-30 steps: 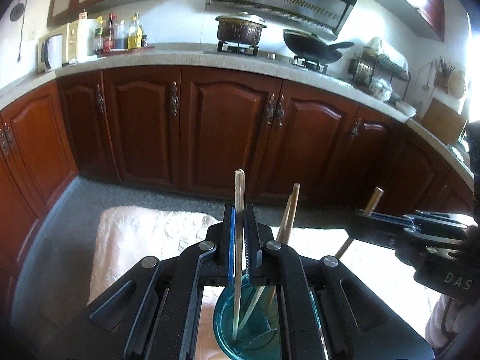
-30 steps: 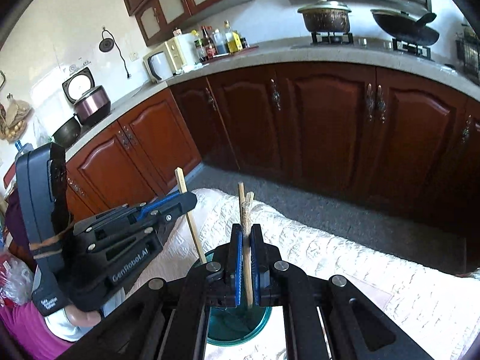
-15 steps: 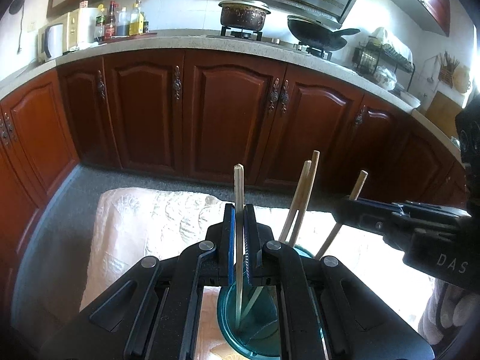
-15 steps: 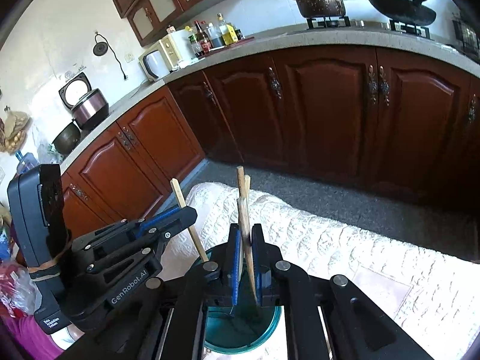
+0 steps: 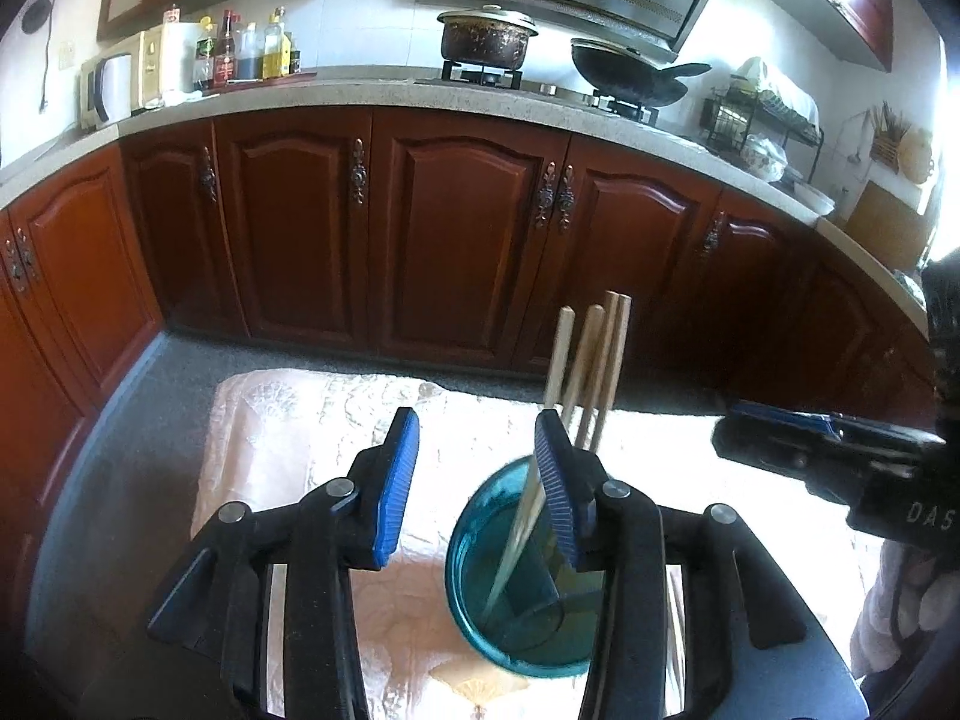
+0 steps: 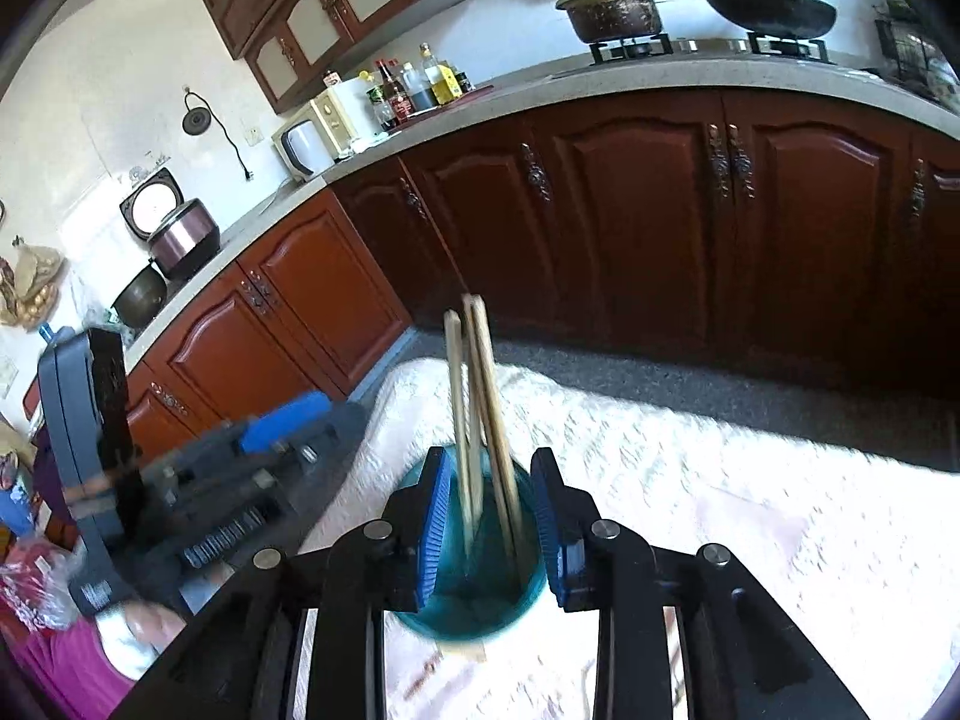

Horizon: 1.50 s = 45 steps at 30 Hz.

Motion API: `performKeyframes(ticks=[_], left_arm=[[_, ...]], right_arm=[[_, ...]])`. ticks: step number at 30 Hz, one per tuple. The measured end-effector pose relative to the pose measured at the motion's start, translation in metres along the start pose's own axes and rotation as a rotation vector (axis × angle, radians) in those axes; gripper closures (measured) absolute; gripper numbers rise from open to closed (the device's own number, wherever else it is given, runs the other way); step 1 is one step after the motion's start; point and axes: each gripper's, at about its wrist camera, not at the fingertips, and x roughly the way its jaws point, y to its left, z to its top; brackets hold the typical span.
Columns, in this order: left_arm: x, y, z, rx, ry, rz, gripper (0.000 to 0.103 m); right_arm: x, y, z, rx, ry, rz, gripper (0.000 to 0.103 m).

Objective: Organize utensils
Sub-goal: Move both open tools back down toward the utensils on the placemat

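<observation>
Item: your left claw (image 5: 477,480), jaws opening, pads apart and gripping nothing; one pale chopstick (image 5: 528,510) leans against the inner face of its right-hand pad, loose, not pinched. Item: your right claw (image 6: 492,510), jaws also opening, pads parted to either side of the bundle with a gap showing on both sides, so nothing is held there either. Item: teal glass cup (image 5: 516,588), standing on the table (image 5: 288,450) under a pale embossed cloth; it sits low and just right of centre beneath your left claw, and directly below and between the pads of your right claw. Contents: wooden chopsticks (image 6: 474,396), about four, tips down in the cup, long axes near upright and leaning slightly away from you, tops rising past the pads of both claws. Governing relation: the sticks lie dead ahead of the right claw and off to the right of the left claw, so the right hand is the nearer for any further nudge; judged from this, both sticks are delivered and each claw must draw back along its own line without brushing the upright tops. No other utensils are visible on the cloth.
</observation>
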Motion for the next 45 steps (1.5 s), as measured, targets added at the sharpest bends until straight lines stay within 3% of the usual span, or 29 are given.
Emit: performKeyframes(ticks=[4, 8, 14, 18, 23, 27, 31, 36, 39, 42, 45], left_arm=[[-0.025, -0.005, -0.012, 0.023, -0.028, -0.012, 0.062], [-0.045, -0.011, -0.034, 0.052, -0.033, -0.037, 0.061], [-0.045, -0.027, -0.08, 0.082, 0.063, -0.076, 0.061], [-0.034, -0.034, -0.105, 0.083, 0.149, -0.093, 0.061], [-0.031, -0.031, -0.124, 0.072, 0.193, -0.08, 0.061], [-0.024, -0.026, -0.135, 0.066, 0.231, -0.068, 0.061], [-0.019, -0.027, -0.146, 0.059, 0.267, -0.068, 0.061], [-0.02, -0.031, -0.155, 0.066, 0.276, -0.075, 0.061], [-0.015, -0.035, -0.159, 0.063, 0.294, -0.081, 0.061], [-0.009, -0.044, -0.166, 0.061, 0.322, -0.092, 0.061], [-0.006, -0.052, -0.168, 0.072, 0.332, -0.103, 0.061]], right_arm=[[-0.01, -0.02, -0.046, 0.023, 0.056, -0.052, 0.077], [0.003, -0.052, -0.11, 0.082, 0.183, -0.117, 0.077], [0.032, -0.08, -0.159, 0.167, 0.261, -0.135, 0.082], [0.047, -0.083, -0.167, 0.162, 0.266, -0.158, 0.083], [0.053, -0.083, -0.165, 0.184, 0.272, -0.171, 0.083], [0.054, -0.07, -0.171, 0.197, 0.278, -0.101, 0.088], [0.05, -0.07, -0.177, 0.172, 0.27, -0.194, 0.096], [0.024, -0.09, -0.18, 0.169, 0.261, -0.356, 0.097], [0.01, -0.091, -0.174, 0.223, 0.202, -0.237, 0.096], [0.014, -0.075, -0.168, 0.179, 0.194, -0.162, 0.095], [0.039, -0.062, -0.169, 0.174, 0.233, -0.162, 0.095]])
